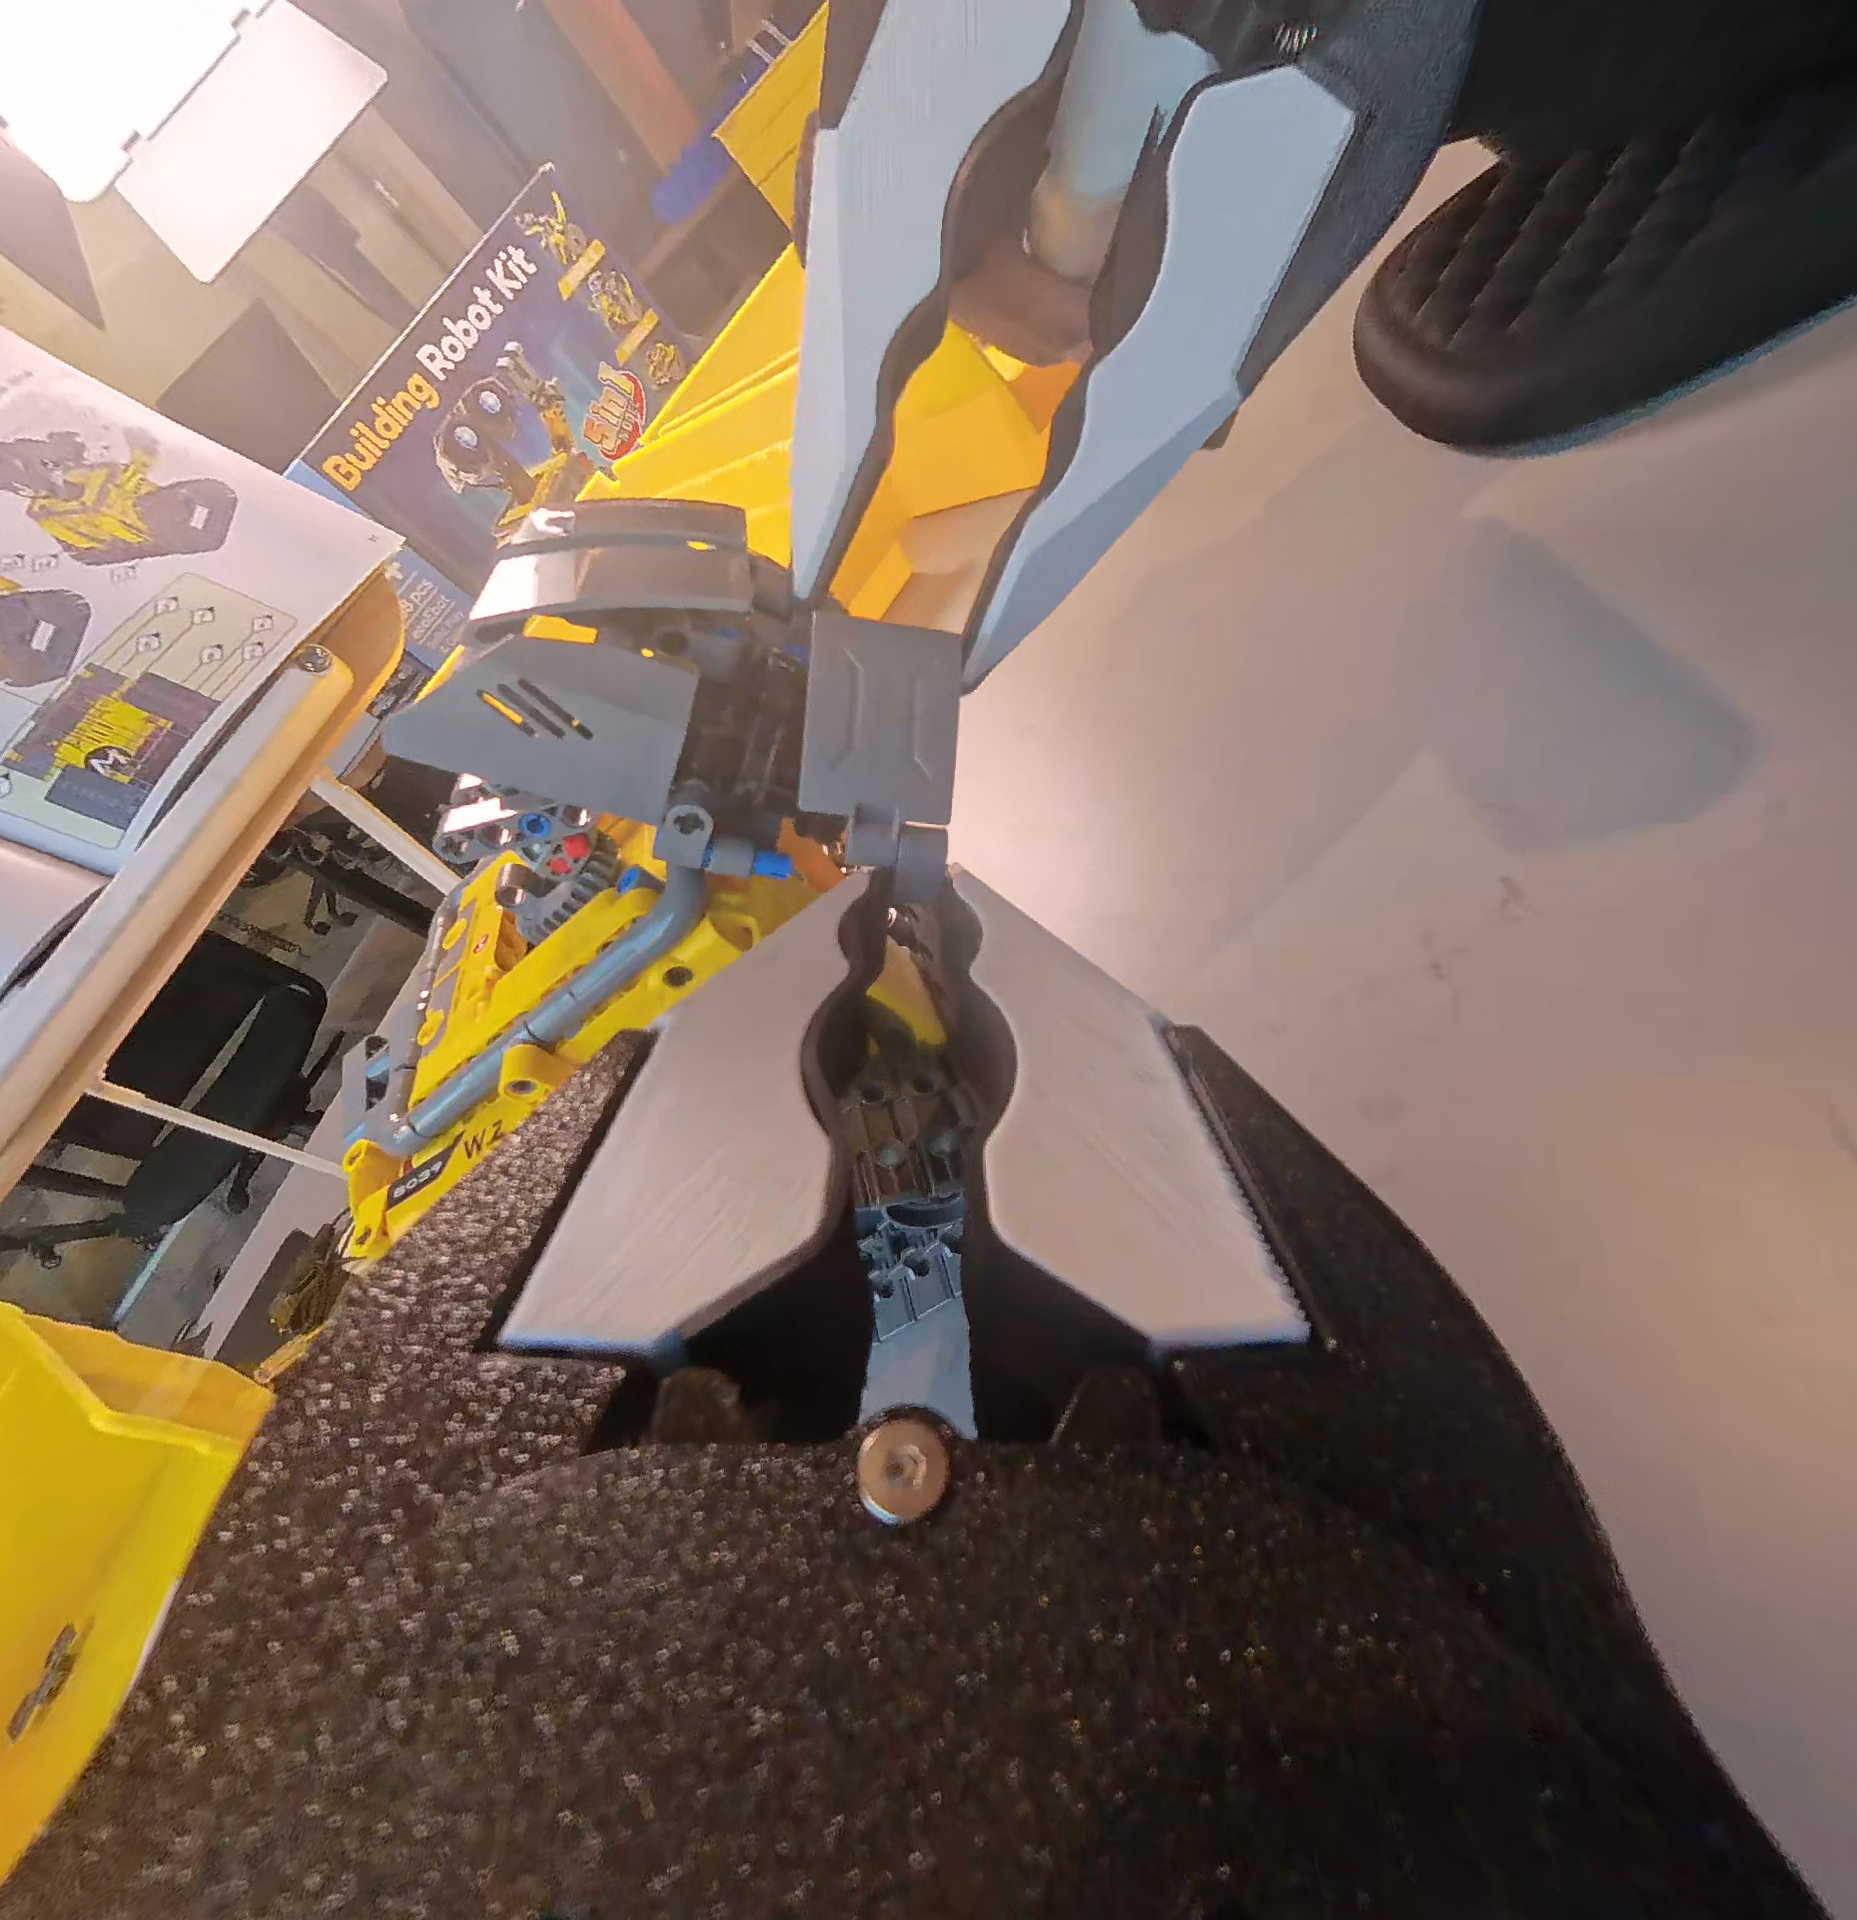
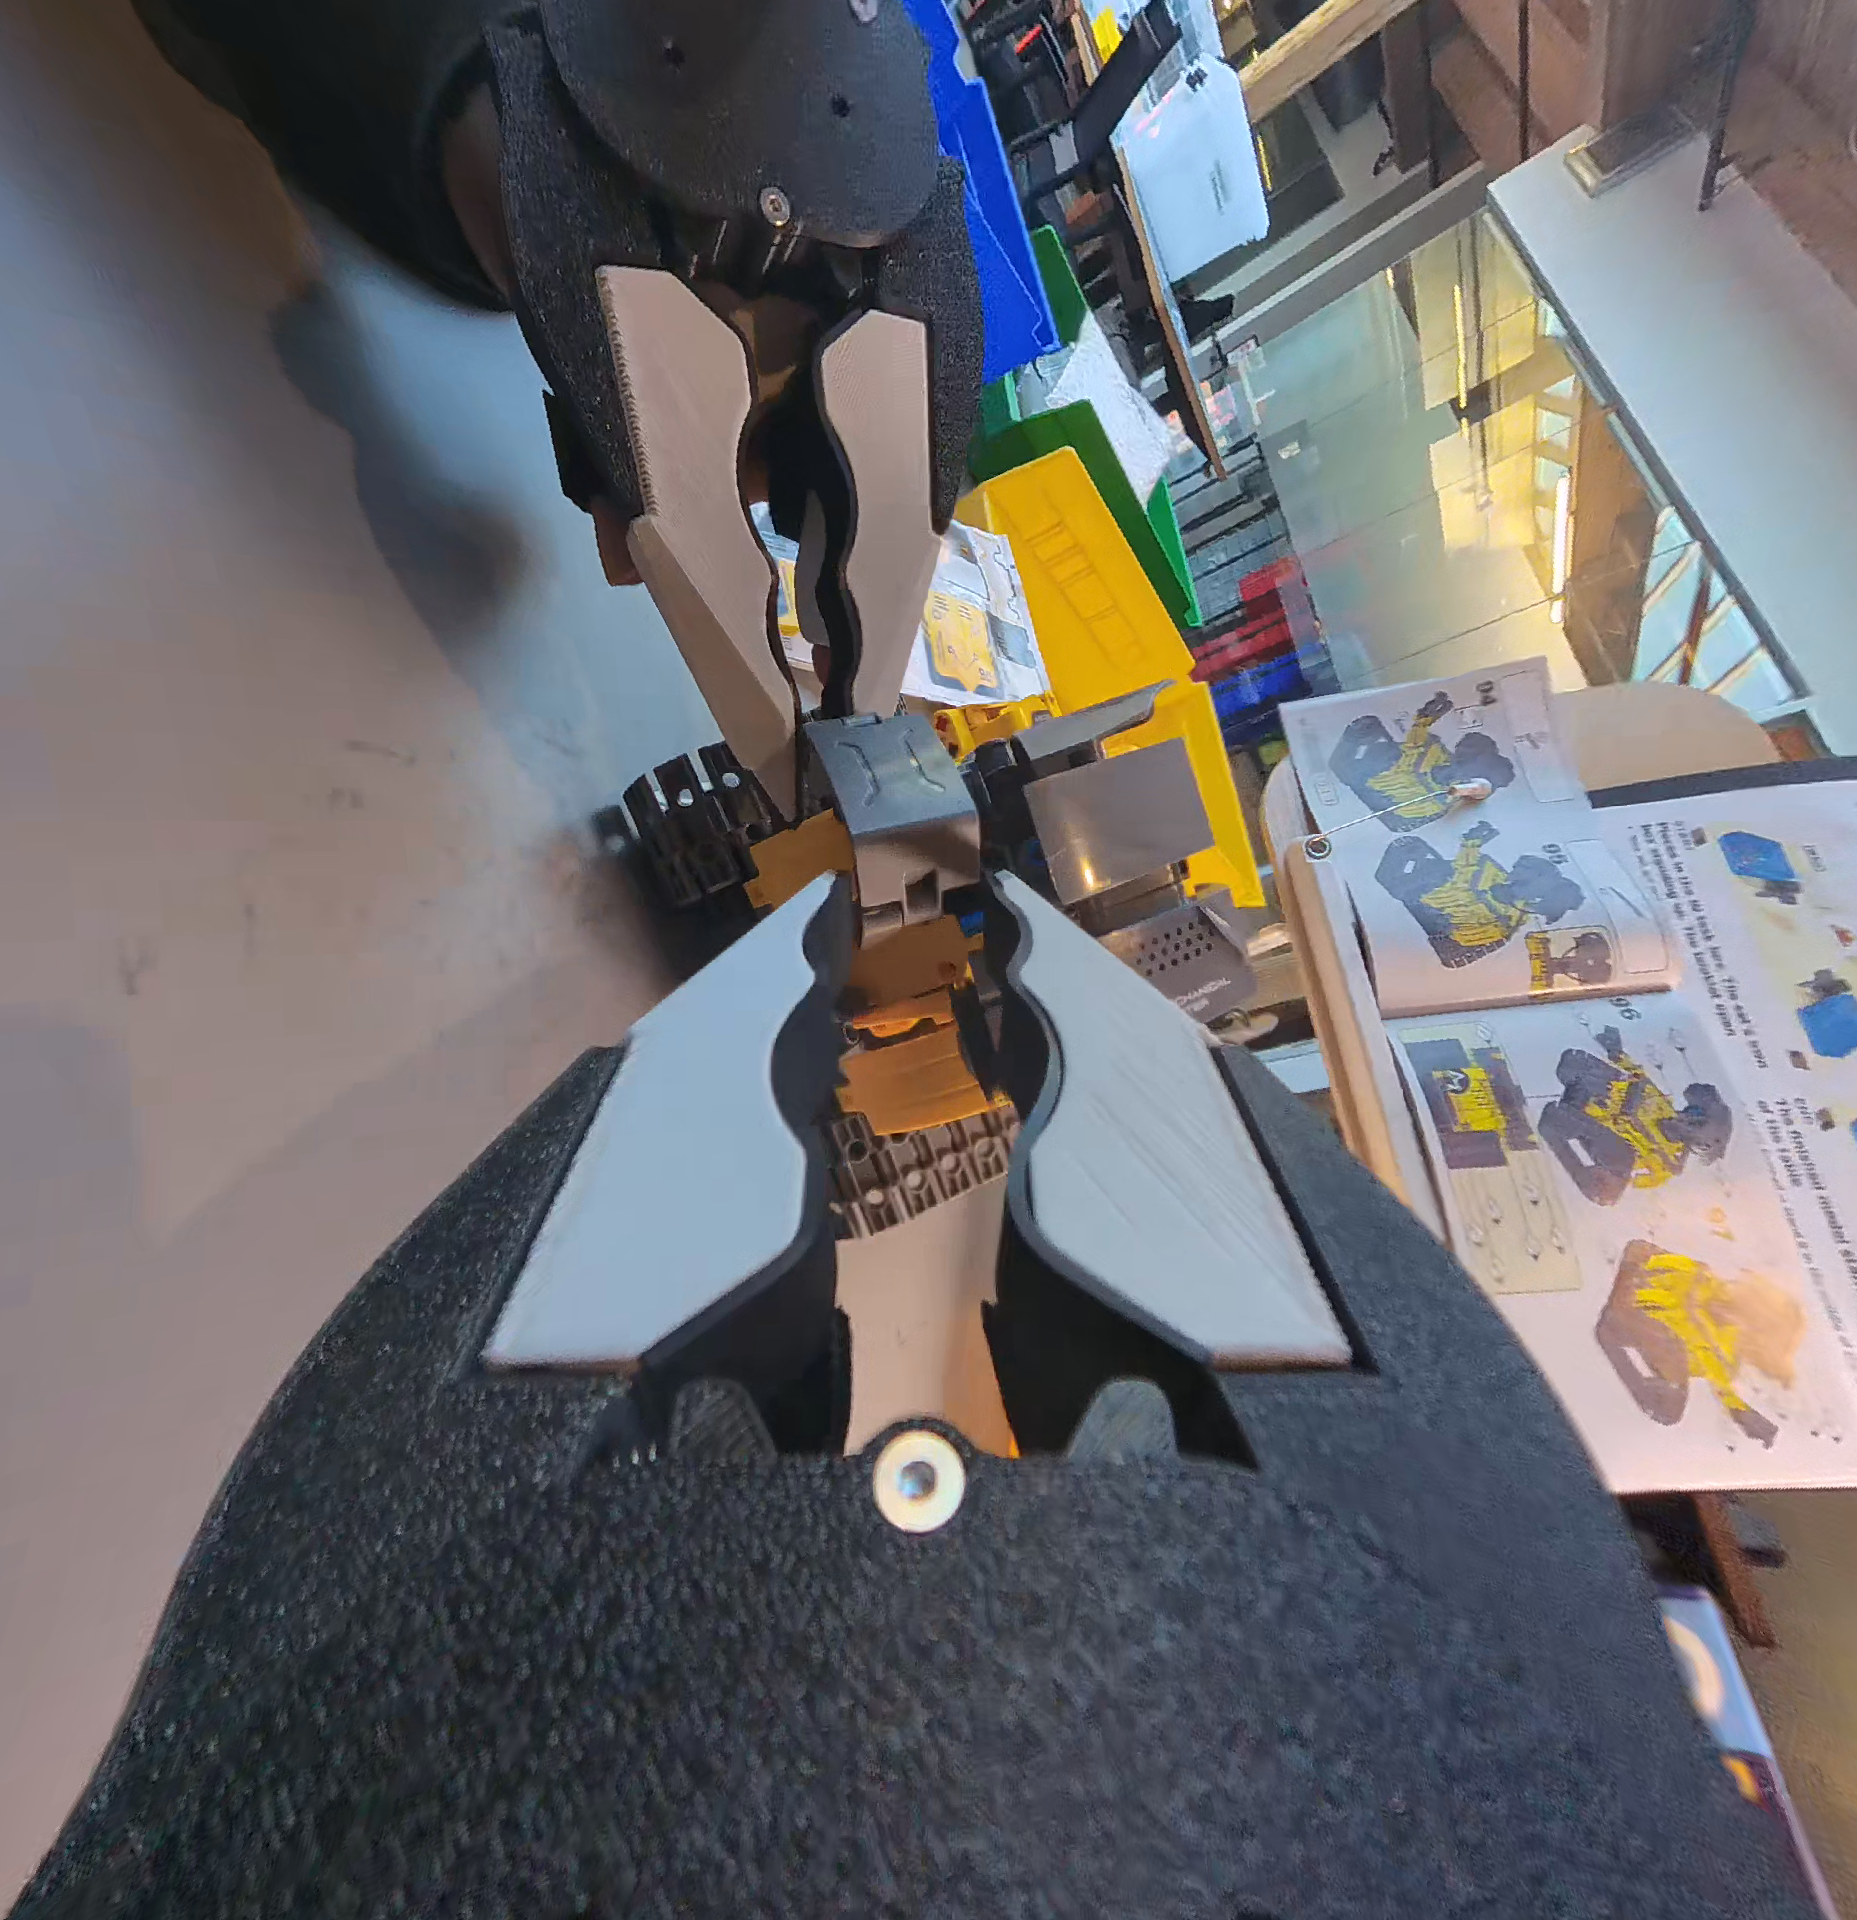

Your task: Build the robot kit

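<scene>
Left gripper (image 1: pixel 908 883) clamps the grey panel (image 1: pixel 877 717) of the yellow-and-grey model (image 1: pixel 591 935) on the white table (image 1: pixel 1423 935). Right gripper (image 2: pixel 908 894) pinches the same panel from the opposite side. Yellow bin (image 2: pixel 1090 582) behind; contents hidden. Manual (image 2: pixel 1589 1039) alongside.

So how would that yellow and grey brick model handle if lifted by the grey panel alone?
The model looks stiff but snap-fit, so the grey panel could pop off. It seems bulky beside that panel, so it would likely swing. Both the left gripper and right gripper meet at the panel.
</scene>
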